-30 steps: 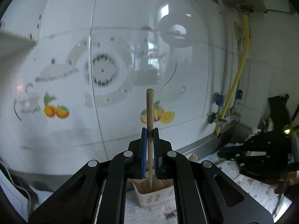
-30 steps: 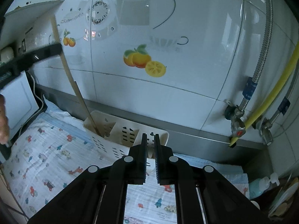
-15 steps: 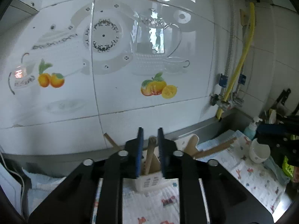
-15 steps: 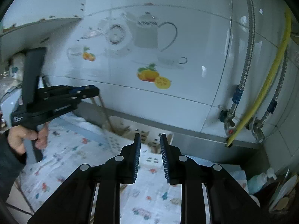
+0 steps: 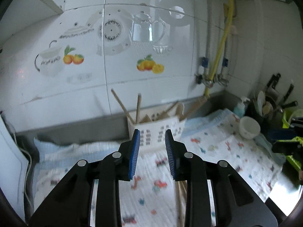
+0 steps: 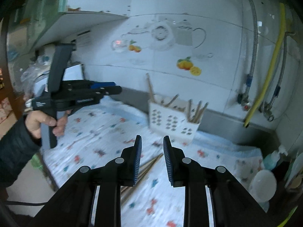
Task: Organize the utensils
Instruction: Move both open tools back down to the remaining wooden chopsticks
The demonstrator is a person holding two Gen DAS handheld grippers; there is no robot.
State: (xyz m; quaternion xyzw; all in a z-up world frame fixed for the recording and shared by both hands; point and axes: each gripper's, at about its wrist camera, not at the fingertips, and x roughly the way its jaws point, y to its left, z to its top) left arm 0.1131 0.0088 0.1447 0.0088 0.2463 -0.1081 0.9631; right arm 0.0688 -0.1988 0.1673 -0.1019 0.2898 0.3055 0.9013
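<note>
A white slotted basket (image 5: pixel 161 130) (image 6: pixel 170 122) stands against the tiled wall, with several wooden utensils (image 5: pixel 138 104) (image 6: pixel 197 109) standing in it. My left gripper (image 5: pixel 152 138) (image 6: pixel 116 88) hangs a little in front of the basket. Its jaws are opening and nothing is between them. My right gripper (image 6: pixel 151 143) (image 5: pixel 284 140) is further back over the patterned cloth (image 6: pixel 98 132), jaws also opening and empty. Loose wooden chopsticks (image 6: pixel 149 167) (image 5: pixel 180 189) lie on the cloth below the fingers.
A white bowl (image 5: pixel 249 126) (image 6: pixel 262 185) and a soap bottle (image 5: pixel 239 106) (image 6: pixel 272 158) sit at the right, by a rack of knives and dishes (image 5: pixel 272 102). Pipes and a yellow hose (image 6: pixel 265 87) run down the wall. A hand (image 6: pixel 45 121) holds the left gripper.
The left gripper let go of the wooden stick, which now stands in the basket, and drew back. The right gripper also drew back from the basket. Both jaws went from shut to parted.
</note>
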